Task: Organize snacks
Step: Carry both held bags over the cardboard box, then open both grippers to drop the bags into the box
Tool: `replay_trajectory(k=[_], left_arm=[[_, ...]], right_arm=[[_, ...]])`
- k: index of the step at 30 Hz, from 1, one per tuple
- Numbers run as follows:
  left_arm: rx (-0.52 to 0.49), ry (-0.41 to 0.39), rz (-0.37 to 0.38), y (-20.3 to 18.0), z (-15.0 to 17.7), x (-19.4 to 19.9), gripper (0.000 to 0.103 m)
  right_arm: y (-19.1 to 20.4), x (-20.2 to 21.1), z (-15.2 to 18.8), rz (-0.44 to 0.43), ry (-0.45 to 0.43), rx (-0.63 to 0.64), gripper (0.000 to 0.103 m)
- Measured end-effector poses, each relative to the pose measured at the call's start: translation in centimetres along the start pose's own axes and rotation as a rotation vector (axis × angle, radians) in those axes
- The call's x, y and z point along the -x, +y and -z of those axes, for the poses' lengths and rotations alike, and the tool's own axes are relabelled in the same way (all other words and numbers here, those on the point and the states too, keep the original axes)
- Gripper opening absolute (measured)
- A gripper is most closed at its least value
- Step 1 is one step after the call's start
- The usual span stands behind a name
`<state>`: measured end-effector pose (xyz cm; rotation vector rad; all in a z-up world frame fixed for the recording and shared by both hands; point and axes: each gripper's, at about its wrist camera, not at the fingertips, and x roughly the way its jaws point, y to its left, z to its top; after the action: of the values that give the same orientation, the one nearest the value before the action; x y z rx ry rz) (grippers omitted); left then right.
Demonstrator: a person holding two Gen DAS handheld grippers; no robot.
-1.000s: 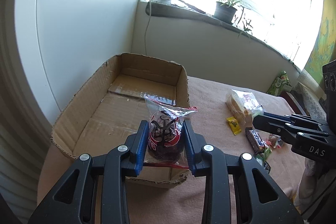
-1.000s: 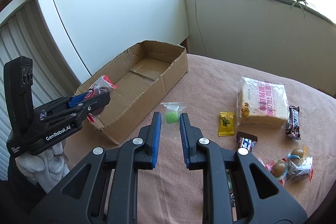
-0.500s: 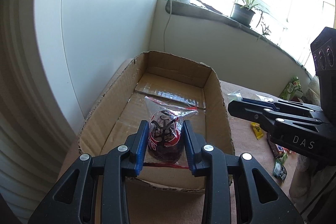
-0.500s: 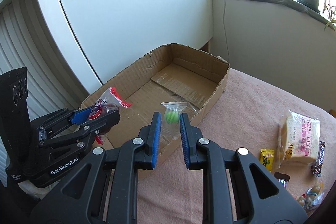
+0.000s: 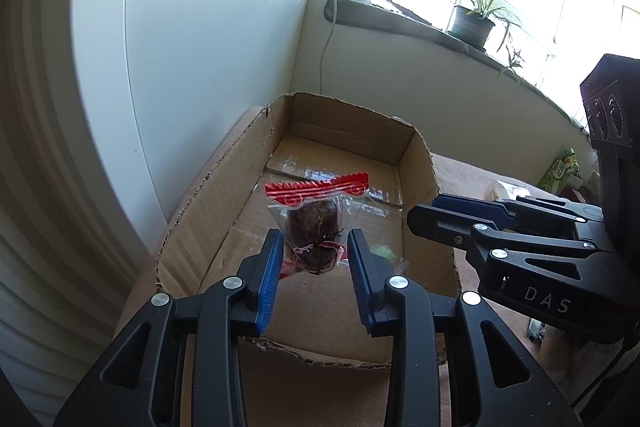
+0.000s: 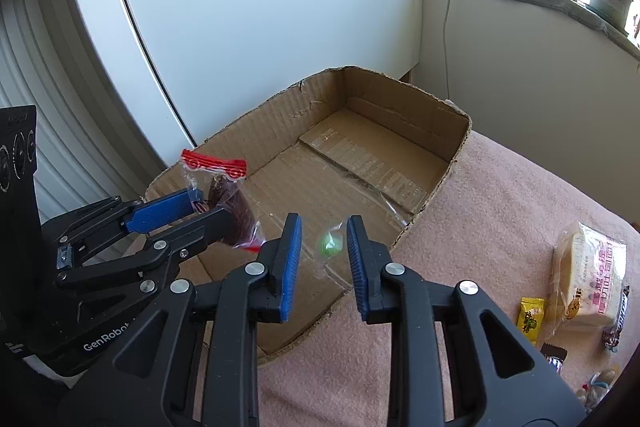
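Note:
An open cardboard box (image 5: 416,163) (image 6: 280,115) lies on the pink cloth. My left gripper (image 5: 315,239) (image 6: 208,207) hangs over its near end, shut on a clear bag with a red strip and a dark snack (image 5: 312,227) (image 6: 234,211). The bag sits at the fingertips, tilted. My right gripper (image 6: 322,223) (image 5: 424,213) is over the box's near right side and its jaws are opening. A small green candy in clear wrap (image 6: 330,245) (image 5: 384,251) shows blurred between the pads without touching them, just above the box floor.
On the pink cloth (image 6: 500,207) to the right lie a bread packet (image 6: 588,279), a yellow candy (image 6: 530,315) and a chocolate bar (image 6: 554,355). A white wall panel stands left of the box. A windowsill with a potted plant (image 5: 472,23) is behind.
Both grippers moved left until they hang over the box. The right jaws widened and the green candy came loose. The bag in the left gripper turned so its red strip faces the camera.

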<state>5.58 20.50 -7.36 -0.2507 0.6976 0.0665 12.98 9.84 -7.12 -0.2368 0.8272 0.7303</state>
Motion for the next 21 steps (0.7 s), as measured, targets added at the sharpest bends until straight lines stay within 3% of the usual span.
replay_trajectory(k=[1, 2, 9, 11, 21], left_arm=[[0.0, -0.001, -0.001, 0.0, 0.0, 0.0, 0.032], [0.001, -0.003, -0.002, 0.0, 0.0, 0.1, 0.032], [-0.002, -0.01, -0.014, -0.2, 0.0, 0.6, 0.033], [-0.003, -0.017, -0.021, -0.3, 0.0, 0.8, 0.04], [-0.03, -0.032, 0.004, -2.2, 0.6, 1.9, 0.04]], right_arm=[[-0.1, 0.1, 0.0, 0.003, -0.005, -0.004, 0.043], [-0.2, 0.3, 0.1, 0.005, -0.01, -0.008, 0.046], [-1.0, 1.6, 0.5, 0.003, -0.027, -0.024, 0.047], [-1.3, 2.0, 0.6, 0.005, -0.034, -0.03, 0.047], [-4.0, 5.7, 2.1, 0.022, -0.079, -0.073, 0.052]])
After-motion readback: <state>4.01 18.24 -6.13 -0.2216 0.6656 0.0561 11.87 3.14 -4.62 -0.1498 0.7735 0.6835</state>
